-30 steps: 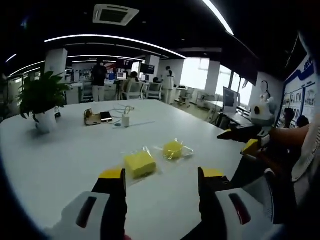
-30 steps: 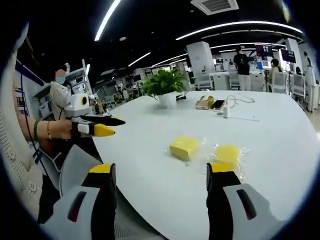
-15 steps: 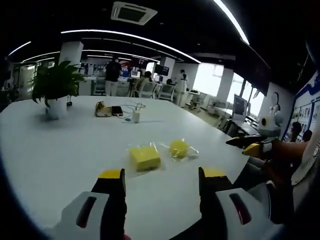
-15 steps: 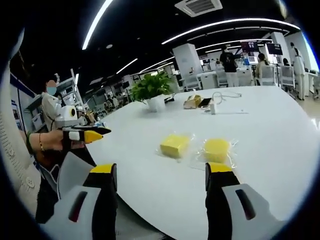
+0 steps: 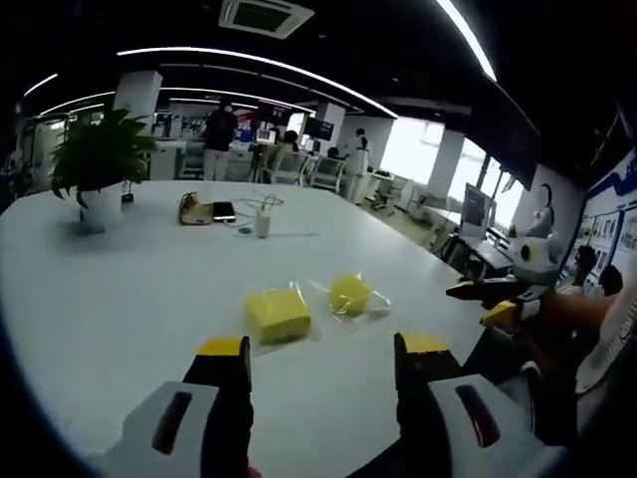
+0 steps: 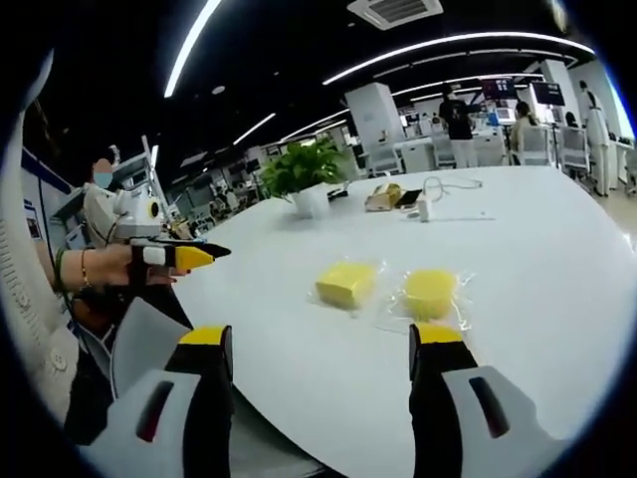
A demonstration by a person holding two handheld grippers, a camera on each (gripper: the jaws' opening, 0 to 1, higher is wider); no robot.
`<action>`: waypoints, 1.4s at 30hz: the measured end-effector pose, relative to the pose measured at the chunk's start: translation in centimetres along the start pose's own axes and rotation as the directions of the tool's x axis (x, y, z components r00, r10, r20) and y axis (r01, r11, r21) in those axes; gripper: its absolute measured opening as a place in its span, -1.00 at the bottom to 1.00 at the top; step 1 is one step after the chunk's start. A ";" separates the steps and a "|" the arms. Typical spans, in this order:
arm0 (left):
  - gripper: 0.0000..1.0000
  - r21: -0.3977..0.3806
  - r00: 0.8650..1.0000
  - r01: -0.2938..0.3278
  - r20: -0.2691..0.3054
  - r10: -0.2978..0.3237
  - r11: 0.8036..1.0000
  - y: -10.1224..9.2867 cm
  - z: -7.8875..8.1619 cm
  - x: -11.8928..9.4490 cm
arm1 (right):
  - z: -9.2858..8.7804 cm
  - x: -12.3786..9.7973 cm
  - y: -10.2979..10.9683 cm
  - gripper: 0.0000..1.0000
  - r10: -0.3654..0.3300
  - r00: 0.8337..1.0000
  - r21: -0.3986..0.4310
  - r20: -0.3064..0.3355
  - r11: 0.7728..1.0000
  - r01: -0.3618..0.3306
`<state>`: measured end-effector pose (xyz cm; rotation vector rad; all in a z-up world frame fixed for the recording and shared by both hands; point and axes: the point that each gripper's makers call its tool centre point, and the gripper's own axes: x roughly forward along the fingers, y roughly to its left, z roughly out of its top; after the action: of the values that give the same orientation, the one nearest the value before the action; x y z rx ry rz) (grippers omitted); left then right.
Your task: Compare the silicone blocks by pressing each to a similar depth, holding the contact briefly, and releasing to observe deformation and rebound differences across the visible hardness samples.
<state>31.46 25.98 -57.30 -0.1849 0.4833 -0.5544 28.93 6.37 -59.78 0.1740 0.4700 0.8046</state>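
Near the table's (image 5: 119,299) front edge lay two yellow silicone blocks (image 5: 278,314) in clear wrap. We held both grippers, left (image 5: 320,360) and right (image 6: 318,349), spread wide, above that edge; blocks lay straight ahead, untouched.

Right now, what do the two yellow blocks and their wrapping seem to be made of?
Square block and round block: matte yellow, probably silicone or foam; the look alone leaves it open. Wrapping: thin clear plastic film, glossy, crinkled at the edges. White table: smooth, slightly shiny.
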 end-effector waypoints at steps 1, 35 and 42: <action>0.15 -0.005 1.000 0.008 0.002 -0.008 1.000 -0.2 0.2 0.5 | 0.0 -0.1 -0.1 0.34 -0.001 1.000 0.003 0.003 1.000 0.001; 0.01 -0.358 0.993 0.065 -0.073 -0.097 0.932 -0.9 1.2 19.8 | -1.1 -0.2 -6.7 0.28 0.022 1.000 0.082 -0.010 0.996 -0.021; 0.02 -0.407 0.991 0.049 -0.095 -0.095 0.912 -0.6 0.5 22.7 | -1.6 -0.3 -7.7 0.26 0.018 1.000 0.106 -0.007 0.994 -0.017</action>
<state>48.28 13.14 -65.50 -0.5722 0.7019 -0.5341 33.00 0.80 -63.61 0.2737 0.5193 0.7983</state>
